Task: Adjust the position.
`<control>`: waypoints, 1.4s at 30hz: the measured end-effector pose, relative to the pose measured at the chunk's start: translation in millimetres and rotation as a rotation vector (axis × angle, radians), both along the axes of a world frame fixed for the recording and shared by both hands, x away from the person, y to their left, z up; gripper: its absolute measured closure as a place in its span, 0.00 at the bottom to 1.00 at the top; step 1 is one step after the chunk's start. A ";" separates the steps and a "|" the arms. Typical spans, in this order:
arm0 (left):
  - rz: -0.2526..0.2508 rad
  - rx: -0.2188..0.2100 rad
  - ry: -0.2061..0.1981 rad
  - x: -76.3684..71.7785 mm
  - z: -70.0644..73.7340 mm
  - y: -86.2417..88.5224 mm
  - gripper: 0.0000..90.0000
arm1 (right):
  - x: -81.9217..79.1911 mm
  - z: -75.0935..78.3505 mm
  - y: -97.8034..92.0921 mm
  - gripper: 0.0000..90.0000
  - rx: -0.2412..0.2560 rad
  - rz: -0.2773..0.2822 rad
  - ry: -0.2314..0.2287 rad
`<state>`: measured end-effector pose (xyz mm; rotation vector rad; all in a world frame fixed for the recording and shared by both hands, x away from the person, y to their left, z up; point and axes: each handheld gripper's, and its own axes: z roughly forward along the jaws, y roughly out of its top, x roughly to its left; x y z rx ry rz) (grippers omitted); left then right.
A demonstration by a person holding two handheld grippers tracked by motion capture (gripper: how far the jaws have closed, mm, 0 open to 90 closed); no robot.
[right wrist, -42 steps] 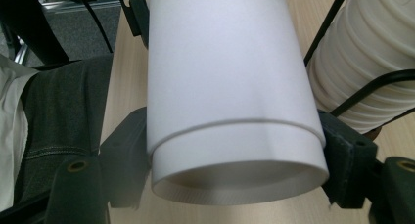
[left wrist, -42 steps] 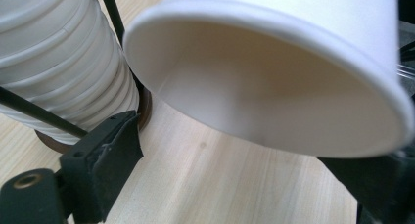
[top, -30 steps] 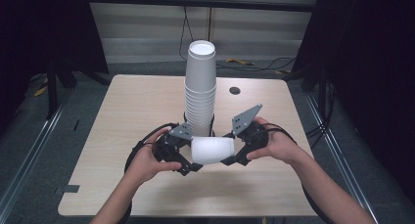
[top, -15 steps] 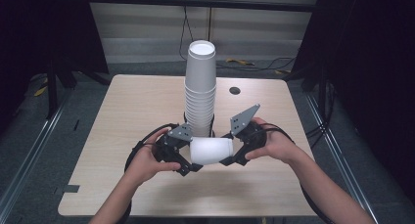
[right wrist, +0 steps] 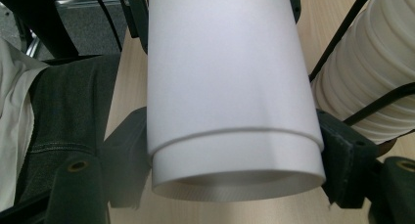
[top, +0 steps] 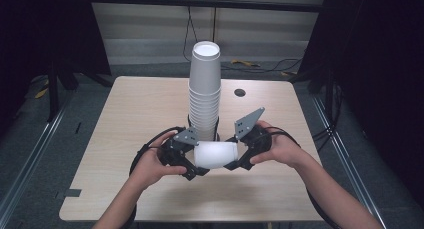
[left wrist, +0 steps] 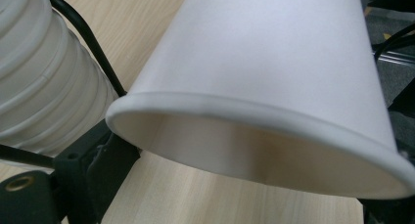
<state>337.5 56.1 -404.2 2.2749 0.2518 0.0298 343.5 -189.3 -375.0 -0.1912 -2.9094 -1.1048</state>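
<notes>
A white paper cup (top: 215, 155) lies on its side just above the table, held between both grippers. My left gripper (top: 192, 161) is shut on its open rim end (left wrist: 274, 62). My right gripper (top: 235, 159) is shut on its base end (right wrist: 220, 77), a black jaw pressing on each side. In the right gripper view a step runs around the cup near the base, as if two cups are nested. A tall stack of white cups (top: 204, 89) stands upright right behind the held cup, close to both grippers (left wrist: 39, 77) (right wrist: 372, 77).
The light wooden table (top: 125, 119) has a small dark hole (top: 239, 92) at the back right. Black cables (top: 150, 144) loop around the stack's foot and the left hand. The person's trouser leg (right wrist: 63, 106) is beyond the table's near edge.
</notes>
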 end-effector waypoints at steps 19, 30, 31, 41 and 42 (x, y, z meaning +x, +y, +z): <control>-0.009 0.058 -0.048 -3.6 9.7 0.2 0.14 | -1.2 -3.6 1.3 0.28 0.003 -0.015 0.002; -0.001 0.048 -0.047 -4.3 13.7 0.0 0.15 | -1.8 -3.0 -1.6 0.25 0.036 -0.047 0.020; -0.003 0.053 -0.043 -4.0 14.3 0.2 0.15 | -1.6 -3.2 -1.8 0.25 0.043 -0.049 0.022; -0.002 0.082 -0.033 -4.2 12.6 2.2 0.15 | -2.2 -5.4 -6.5 0.19 0.032 -0.068 0.044; -0.002 0.087 -0.033 -4.2 12.8 2.3 0.15 | -2.1 -5.1 -6.6 0.18 0.032 -0.067 0.040</control>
